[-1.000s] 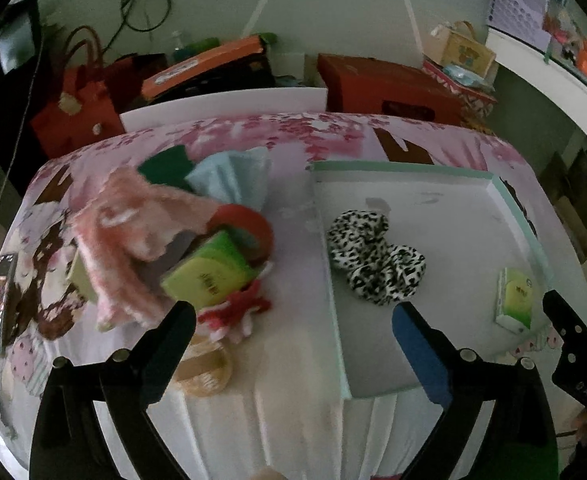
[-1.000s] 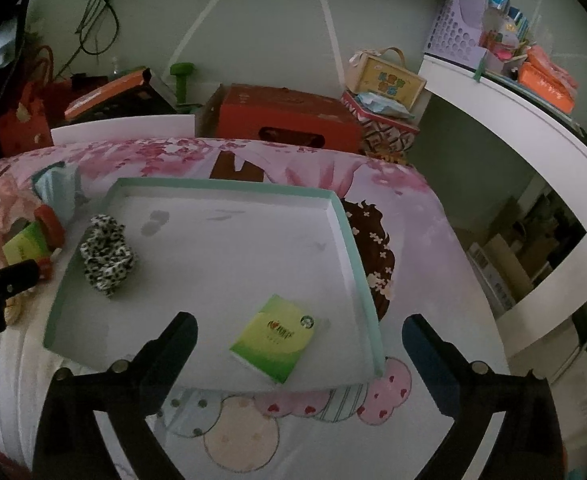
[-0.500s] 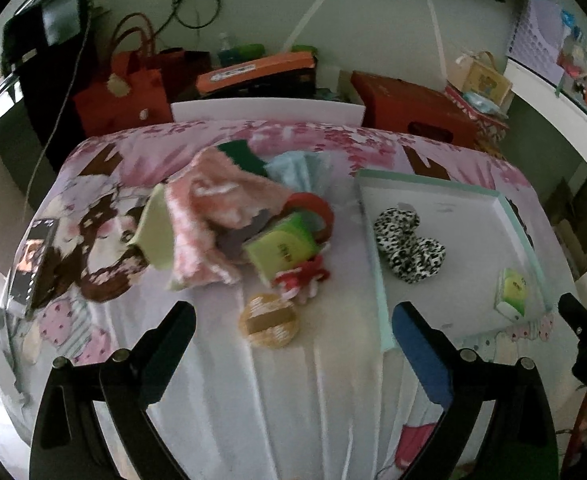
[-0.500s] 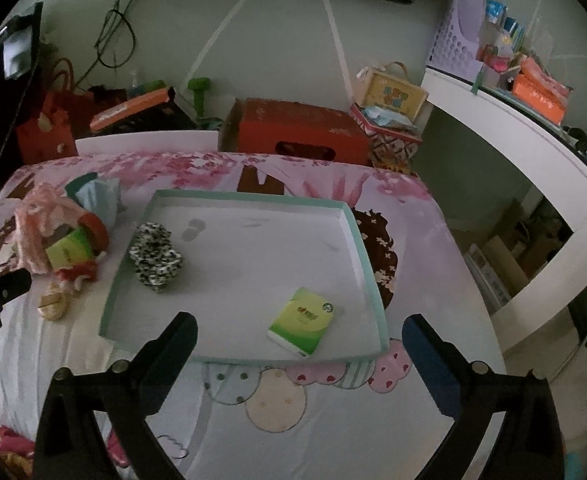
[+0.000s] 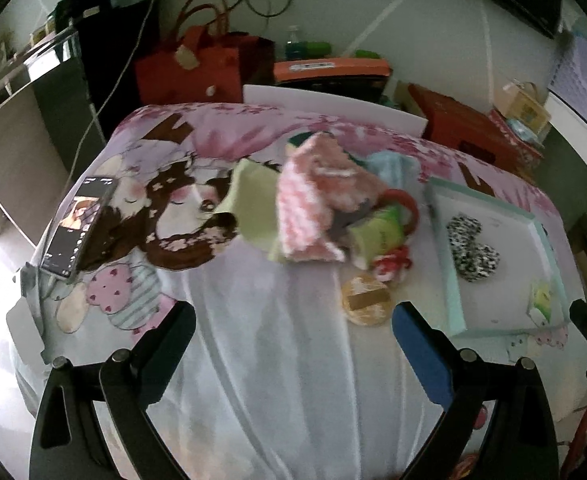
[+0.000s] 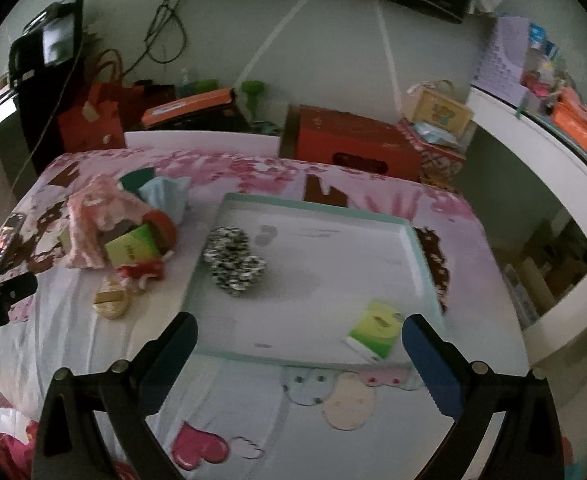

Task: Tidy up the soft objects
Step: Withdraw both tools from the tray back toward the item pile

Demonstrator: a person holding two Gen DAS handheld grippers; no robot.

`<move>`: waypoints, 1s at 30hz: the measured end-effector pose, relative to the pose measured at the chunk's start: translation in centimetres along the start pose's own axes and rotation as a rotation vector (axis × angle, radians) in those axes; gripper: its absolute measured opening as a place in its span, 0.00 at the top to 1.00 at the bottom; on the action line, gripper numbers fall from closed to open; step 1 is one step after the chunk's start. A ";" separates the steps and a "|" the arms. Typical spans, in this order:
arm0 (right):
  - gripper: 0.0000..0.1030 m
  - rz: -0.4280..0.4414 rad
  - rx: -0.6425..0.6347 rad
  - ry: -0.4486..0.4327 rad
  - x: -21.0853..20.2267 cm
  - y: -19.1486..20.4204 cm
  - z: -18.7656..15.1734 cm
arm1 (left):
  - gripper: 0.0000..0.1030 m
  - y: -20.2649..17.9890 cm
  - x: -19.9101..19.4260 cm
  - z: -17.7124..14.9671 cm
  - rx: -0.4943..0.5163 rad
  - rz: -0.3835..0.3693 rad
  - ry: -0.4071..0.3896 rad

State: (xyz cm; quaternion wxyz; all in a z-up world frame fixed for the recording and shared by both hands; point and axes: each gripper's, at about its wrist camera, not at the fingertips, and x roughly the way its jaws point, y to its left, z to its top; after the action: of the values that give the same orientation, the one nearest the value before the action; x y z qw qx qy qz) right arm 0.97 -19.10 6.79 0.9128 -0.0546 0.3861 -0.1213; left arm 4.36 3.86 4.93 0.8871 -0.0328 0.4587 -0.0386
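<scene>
**Left wrist view: both claws spread above the bed**

Left wrist view: the left claw [image 5: 291, 318] hangs spread and empty over the bedsheet [image 5: 253, 360]. Ahead lies a heap of soft things (pink cloth [image 5: 313, 208] on top), with a round puff [image 5: 366, 300] just beside it.

Right wrist view: the right claw [image 6: 299, 330] is spread, empty, above the tray [image 6: 313, 354], which holds a spotted scrunchie [image 6: 233, 266] and a green tissue pack [image 6: 377, 328], well apart.

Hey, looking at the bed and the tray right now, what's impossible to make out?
- Print on the green tissue pack in the tray, right wrist view: blurred, too small.
- Items under the pink fluffy cloth, left wrist view: covered by the pile.
- Phone screen content: too small, angled.
</scene>
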 end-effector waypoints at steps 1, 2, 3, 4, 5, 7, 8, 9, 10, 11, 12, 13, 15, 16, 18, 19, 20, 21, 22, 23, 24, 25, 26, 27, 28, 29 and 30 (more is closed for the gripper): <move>0.00 0.008 -0.009 0.004 0.2 0.5 0.1 | 0.04 0.5 0.2 0.0 -0.008 0.006 0.001; 0.00 0.018 -0.020 0.008 0.5 1.1 0.2 | 0.04 1.0 0.3 0.0 -0.013 0.009 0.002; 0.00 0.024 -0.028 0.011 0.7 1.5 0.2 | 0.04 1.2 0.4 0.1 -0.017 0.010 0.003; 0.00 0.032 -0.035 0.015 1.0 2.1 0.2 | 0.04 1.6 0.6 0.1 -0.022 0.012 0.003; 0.00 0.045 -0.043 0.020 1.3 2.6 0.2 | 0.04 2.0 0.9 0.1 -0.029 0.014 0.005; 0.00 0.065 -0.055 0.030 1.9 3.6 0.2 | 0.04 2.5 1.3 0.1 -0.041 0.016 0.009; 0.00 0.076 -0.063 0.038 2.4 4.1 0.2 | 0.04 2.8 1.8 0.0 -0.046 0.019 0.015; 0.00 0.087 -0.071 0.045 2.8 4.7 0.2 | 0.04 3.0 2.0 0.0 -0.047 0.020 0.018; 0.00 0.094 -0.075 0.050 3.1 5.0 0.2 | 0.04 3.2 2.3 0.0 -0.048 0.021 0.022; 0.00 0.106 -0.084 0.060 3.6 5.7 0.2 | 0.04 3.3 2.7 -0.1 -0.049 0.020 0.027; 0.00 0.115 -0.089 0.066 4.0 6.1 0.1 | 0.04 3.4 3.1 -0.1 -0.050 0.019 0.032; 0.00 0.129 -0.098 0.075 4.4 6.7 0.1 | 0.04 3.5 3.4 -0.2 -0.051 0.018 0.039; 0.00 0.149 -0.116 0.086 5.1 7.8 0.0 | 0.04 3.7 4.2 -0.4 -0.052 0.018 0.053; 0.00 0.160 -0.125 0.091 5.5 8.3 -0.1 | 0.04 3.8 4.6 -0.4 -0.052 0.015 0.061; 0.00 0.177 -0.140 0.096 6.1 9.3 -0.3 | 0.04 3.9 5.2 -0.5 -0.054 0.016 0.070; 0.00 0.185 -0.146 0.098 6.5 9.7 -0.2 | 0.04 4.0 5.5 -0.6 -0.053 0.018 0.073; 0.00 0.191 -0.153 0.101 6.8 10.1 -0.2 | 0.04 4.0 5.8 -0.6 -0.052 0.019 0.076; 0.00 0.198 -0.156 0.103 7.1 10.3 -0.2 | 0.04 4.1 5.9 -0.6 -0.050 0.016 0.078; 0.00 0.207 -0.159 0.105 7.4 10.6 -0.1 | 0.04 4.1 6.1 -0.6 -0.047 0.011 0.079; 0.00 0.216 -0.158 0.106 7.7 10.8 0.0 | 0.04 3.9 6.2 -0.6 -0.040 0.005 0.078; 0.00 0.226 -0.156 0.105 7.9 10.8 0.0 | 0.04 3.8 6.4 -0.5 -0.033 0.005 0.078; 0.00 0.232 -0.153 0.105 8.0 10.8 0.1 | 0.04 3.6 6.5 -0.5 -0.029 0.004 0.078; 0.00 0.242 -0.148 0.103 8.2 10.8 0.2 | 0.04 3.4 6.6 -0.5 -0.025 0.002 0.080; 0.00 0.246 -0.146 0.101 8.3 10.8 0.3 | 0.04 3.3 6.8 -0.5 -0.023 -0.002 0.081; 0.00 0.254 -0.140 0.098 8.5 10.7 0.4 | 0.04 3.1 6.9 -0.6 -0.020 -0.007 0.081; 0.00 0.258 -0.136 0.097 8.6 10.6 0.4 | 0.04 2.8 7.1 -0.6 -0.016 -0.009 0.079; 0.00 0.263 -0.130 0.098 8.8 10.4 0.5 | 0.04 2.7 7.2 -0.7 -0.013 -0.008 0.077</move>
State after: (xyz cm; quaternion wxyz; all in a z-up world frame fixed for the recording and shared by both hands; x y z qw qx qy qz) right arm 9.14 -11.37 -0.92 0.8955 -0.0567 0.4410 0.0223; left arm 8.01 5.78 -1.52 0.8684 -0.0389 0.4927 -0.0405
